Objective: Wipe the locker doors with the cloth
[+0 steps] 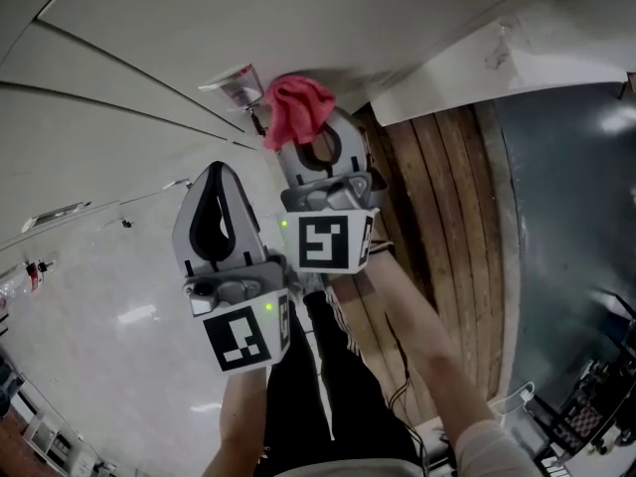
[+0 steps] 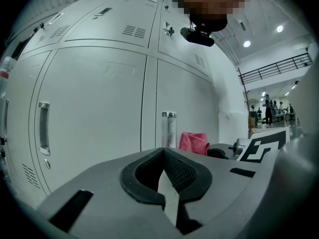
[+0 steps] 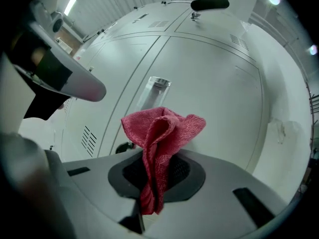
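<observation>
The red cloth [image 3: 162,131] is pinched by a narrow fold in the closed right gripper [image 3: 158,161]. Its bunched top is held up before the locker doors [image 3: 219,83], with a metal handle [image 3: 155,91] at about 12 o'clock from it. The left gripper [image 2: 164,158] is closed on nothing and is seen at 7 o'clock from the right one in the head view. Since only a thin fold is clamped, the cloth could be dragged out of the jaws once it is rubbed across a door. It could also be snagged on the handle, which is judged to lie close to any wiping path. As little fabric is spread ahead of the jaws, the paint might be scraped by the hard gripper tips. Whether the cloth is touching a door cannot be told from any of the 3 views. In the head view the likely contact zone is hidden behind the cloth itself. The doors' lower edges are cut off.
</observation>
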Available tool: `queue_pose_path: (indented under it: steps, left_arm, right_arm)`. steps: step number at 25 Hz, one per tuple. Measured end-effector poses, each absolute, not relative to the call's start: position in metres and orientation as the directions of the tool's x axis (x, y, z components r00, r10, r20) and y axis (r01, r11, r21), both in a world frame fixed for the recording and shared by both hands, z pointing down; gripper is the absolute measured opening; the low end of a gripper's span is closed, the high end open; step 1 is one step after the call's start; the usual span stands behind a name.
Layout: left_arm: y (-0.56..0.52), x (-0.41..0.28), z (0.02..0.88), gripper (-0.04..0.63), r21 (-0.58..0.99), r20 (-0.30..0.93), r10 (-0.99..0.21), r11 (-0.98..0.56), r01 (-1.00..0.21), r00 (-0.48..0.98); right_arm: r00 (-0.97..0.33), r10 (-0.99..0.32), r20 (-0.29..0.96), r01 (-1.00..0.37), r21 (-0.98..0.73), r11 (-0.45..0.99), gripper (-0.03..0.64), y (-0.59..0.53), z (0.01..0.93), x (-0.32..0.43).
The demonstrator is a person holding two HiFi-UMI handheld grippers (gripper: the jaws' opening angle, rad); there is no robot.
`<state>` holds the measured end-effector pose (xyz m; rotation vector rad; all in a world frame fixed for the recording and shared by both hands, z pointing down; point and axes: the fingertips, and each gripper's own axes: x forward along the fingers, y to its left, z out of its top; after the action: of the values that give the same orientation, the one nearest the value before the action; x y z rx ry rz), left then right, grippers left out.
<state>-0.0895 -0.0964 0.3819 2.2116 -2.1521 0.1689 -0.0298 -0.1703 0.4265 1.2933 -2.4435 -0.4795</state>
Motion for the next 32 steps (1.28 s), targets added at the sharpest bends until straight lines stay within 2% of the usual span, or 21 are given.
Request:
queue_pose_path:
  steps: [10,15,22,32]
  left_arm:
    - [-0.11,-0.069,0.391,0.017,-0.029,0.113,-0.99,-0.083,-0.996,0.079]
    - [-0.113,-0.062,0.39,0.017,-0.044,0.133,-0.985,-0.116,-0.992,0.109]
    - [-0.114,-0.063,0.383,0.017,-0.064,0.121,-0.985,-0.133,-0.989,0.125]
    - [-0.101,-0.072,0.389,0.017,-0.028,0.138,-0.984,-0.118,-0.993,0.113]
  right_arm:
    - [-0.265,-0.957,0.115,-0.848,0.444,0.288,0.04,-0.218,0.431,0.069]
    - [-0.171,-0.977,0.13,-0.853,0.476,0.212,0.04,-0.225,0.432,0.086]
    - [-0.009,-0.99,0.138,-0.923,0.38,0.061,0.04,-0.24,0.433,0.12]
    - [0.168,-0.972,0.163,-0.927,0.36,-0.1,0.038,-0.253,0.437,0.15]
